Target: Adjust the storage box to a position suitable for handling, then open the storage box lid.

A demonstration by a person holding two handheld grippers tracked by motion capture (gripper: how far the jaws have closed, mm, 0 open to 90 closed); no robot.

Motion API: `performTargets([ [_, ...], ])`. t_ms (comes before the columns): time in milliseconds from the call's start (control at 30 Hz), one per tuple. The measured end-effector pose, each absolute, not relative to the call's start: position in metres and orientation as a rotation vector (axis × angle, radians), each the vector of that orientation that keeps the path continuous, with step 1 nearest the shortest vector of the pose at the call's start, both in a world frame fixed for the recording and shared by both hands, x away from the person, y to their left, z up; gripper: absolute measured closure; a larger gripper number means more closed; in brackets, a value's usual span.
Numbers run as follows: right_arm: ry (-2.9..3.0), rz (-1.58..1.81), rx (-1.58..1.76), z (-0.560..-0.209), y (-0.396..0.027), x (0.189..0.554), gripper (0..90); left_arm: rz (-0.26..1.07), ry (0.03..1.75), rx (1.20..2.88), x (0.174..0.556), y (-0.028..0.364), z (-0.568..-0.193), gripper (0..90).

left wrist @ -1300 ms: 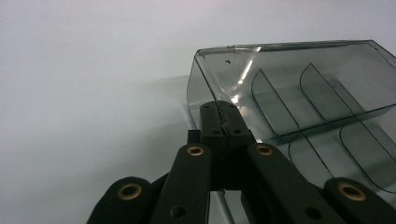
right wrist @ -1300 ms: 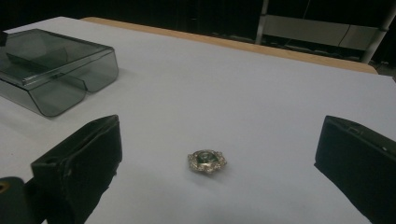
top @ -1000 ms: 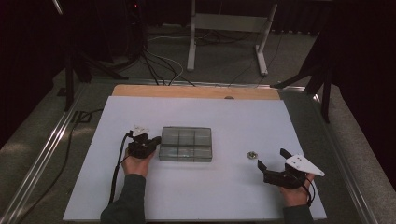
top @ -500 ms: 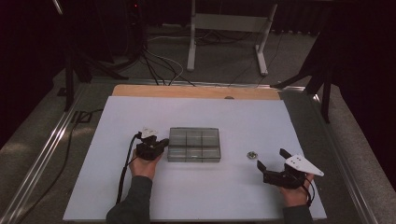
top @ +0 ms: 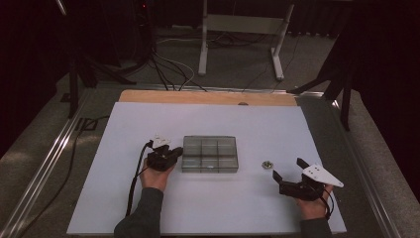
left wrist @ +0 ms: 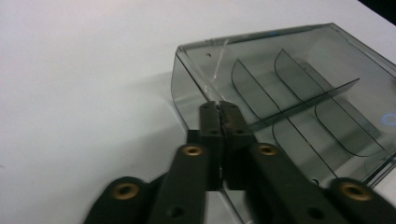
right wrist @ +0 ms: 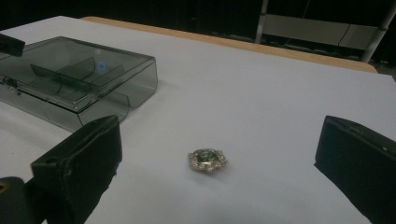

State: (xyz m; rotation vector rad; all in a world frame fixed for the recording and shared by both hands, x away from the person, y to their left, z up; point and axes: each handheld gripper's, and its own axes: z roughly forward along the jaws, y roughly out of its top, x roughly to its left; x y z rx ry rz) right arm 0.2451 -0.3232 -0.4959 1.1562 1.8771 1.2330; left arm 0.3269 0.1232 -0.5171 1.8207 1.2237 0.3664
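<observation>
Two grippers rest over a white table (top: 148, 213), one in each of a person's hands. The left gripper (left wrist: 219, 108) sits at the left end of a clear smoky plastic compartment box (top: 210, 153), which lies near the middle of the table with its lid down. Its jaws are nearly together and have just been opening a little; their tips meet at the box's end wall, by a thin clear tab (left wrist: 218, 70) on the lid edge, and whether they pinch that tab or only touch it cannot be told. Inside the box, curved dividers form two rows of compartments.

To the right, a small ornate brooch (right wrist: 207, 160) with a green centre lies on the table between the box and the right gripper (right wrist: 219, 163). That gripper's jaws stand wide apart, holding nothing, with the brooch framed between them but ahead of the pads.

Judging by this, the step in hand is steadying or unlatching the box. It would go best with the left jaws kept low on the tab, moving gently so the light box does not slide.
</observation>
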Motion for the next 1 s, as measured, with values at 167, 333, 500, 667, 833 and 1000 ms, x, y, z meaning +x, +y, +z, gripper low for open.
performTargets([
  [167, 1.875, 1.235, 1.157, -0.496, -0.324, 0.245, 0.6, 0.419, 1.231, 1.753, 0.323, 0.133, -0.507, 53.0],
  [333, 1.879, 1.234, 1.153, -0.496, -0.323, 0.246, 0.6, 0.443, 1.234, 1.714, 0.319, 0.141, -0.501, 19.1],
  [500, 1.874, 1.234, 1.159, -0.497, -0.324, 0.246, 0.6, 0.447, 1.212, 1.702, 0.315, 0.148, -0.496, 1.0],
  [667, 1.873, 1.235, 1.152, -0.496, -0.324, 0.246, 0.6, 0.484, 1.154, 1.681, 0.303, 0.152, -0.487, 1.0],
  [833, 1.872, 1.236, 1.152, -0.496, -0.324, 0.246, 0.6, 0.478, 1.122, 1.697, 0.296, 0.151, -0.485, 1.1],
  [1000, 1.866, 1.241, 1.155, -0.496, -0.325, 0.246, 0.7, 0.456, 1.086, 1.687, 0.281, 0.148, -0.487, 1.1],
])
